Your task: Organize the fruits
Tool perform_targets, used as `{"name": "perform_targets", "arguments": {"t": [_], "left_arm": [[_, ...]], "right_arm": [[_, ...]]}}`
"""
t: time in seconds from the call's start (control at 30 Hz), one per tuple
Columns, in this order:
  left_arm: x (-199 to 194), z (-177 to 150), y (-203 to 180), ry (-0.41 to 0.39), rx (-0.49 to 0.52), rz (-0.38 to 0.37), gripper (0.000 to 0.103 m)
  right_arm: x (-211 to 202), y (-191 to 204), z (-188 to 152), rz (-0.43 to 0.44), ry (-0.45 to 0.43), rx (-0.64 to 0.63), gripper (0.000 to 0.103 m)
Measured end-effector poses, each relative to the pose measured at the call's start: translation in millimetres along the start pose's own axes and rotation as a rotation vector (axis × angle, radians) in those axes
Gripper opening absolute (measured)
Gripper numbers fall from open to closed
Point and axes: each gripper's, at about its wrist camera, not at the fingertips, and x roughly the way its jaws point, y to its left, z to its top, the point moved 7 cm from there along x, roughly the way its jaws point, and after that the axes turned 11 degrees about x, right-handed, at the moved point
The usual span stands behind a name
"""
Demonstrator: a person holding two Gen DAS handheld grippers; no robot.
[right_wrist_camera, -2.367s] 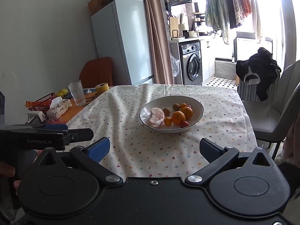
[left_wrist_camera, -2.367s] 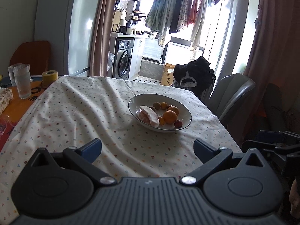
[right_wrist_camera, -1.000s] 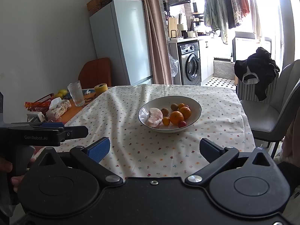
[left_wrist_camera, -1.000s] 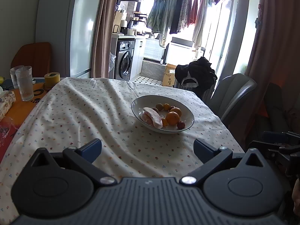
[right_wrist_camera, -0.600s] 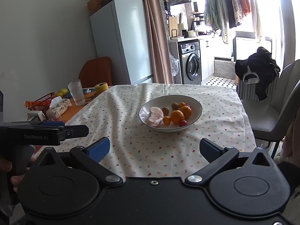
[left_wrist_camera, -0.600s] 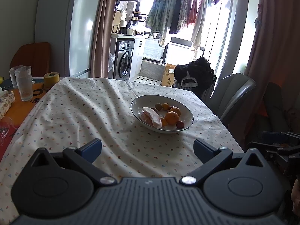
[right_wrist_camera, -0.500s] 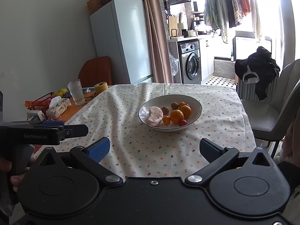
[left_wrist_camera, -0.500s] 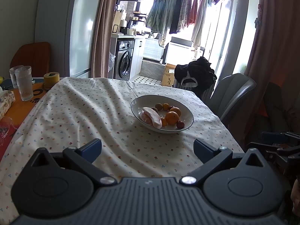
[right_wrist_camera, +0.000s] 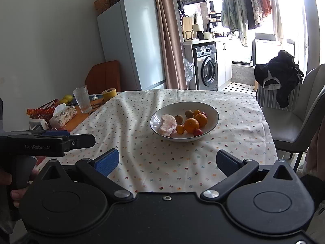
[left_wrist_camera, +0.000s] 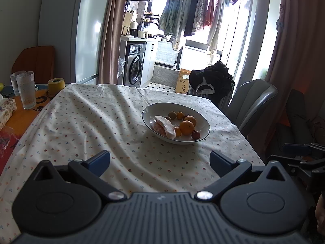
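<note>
Sitting on the floral tablecloth, the white bowl holds the fruit: a peeled pomelo chunk at its near left, two oranges beside that, small brown fruits toward the far rim and a red one at the near rim. Left gripper hangs short of the bowl, blue pads spread wide, nothing between them; right gripper likewise stands well apart from the bowl, pads wide, empty. Right wrist view alone shows the left gripper from the side, left of the bowl, with a hand on its grip; its casing reads "GenRobot.AI". That view also shows a red basket with yellow fruit and a tissue pack, all far left of the bowl. Left wrist view alone shows a cardboard box with print too small to read, beyond the bowl, and part of the right gripper right of the bowl. Both views show glass tumblers, a yellow tape roll, a fridge, a washing machine and a grey chair.
</note>
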Motion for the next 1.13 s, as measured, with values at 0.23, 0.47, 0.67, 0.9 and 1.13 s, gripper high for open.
{"name": "perform_targets", "arguments": {"t": [0.23, 0.47, 0.67, 0.9, 1.13], "left_arm": [[0.5, -0.4, -0.1, 0.001, -0.001, 0.001, 0.103], [0.5, -1.1, 0.1, 0.001, 0.0, 0.0, 0.103], [0.7, -1.7, 0.6, 0.003, -0.002, 0.003, 0.103], [1.1, -3.1, 1.2, 0.0, 0.001, 0.001, 0.103], [3.1, -3.1, -0.2, 0.008, 0.003, -0.01, 0.103]], "right_arm": [[0.1, 0.1, 0.1, -0.001, 0.0, 0.001, 0.103], [1.0, -1.8, -1.0, -0.002, 0.001, 0.003, 0.103], [1.0, -1.6, -0.8, -0.001, 0.0, 0.003, 0.103], [0.9, -2.0, -1.4, -0.004, 0.001, 0.004, 0.103], [1.7, -4.5, -1.7, -0.004, 0.008, 0.003, 0.103]]}}
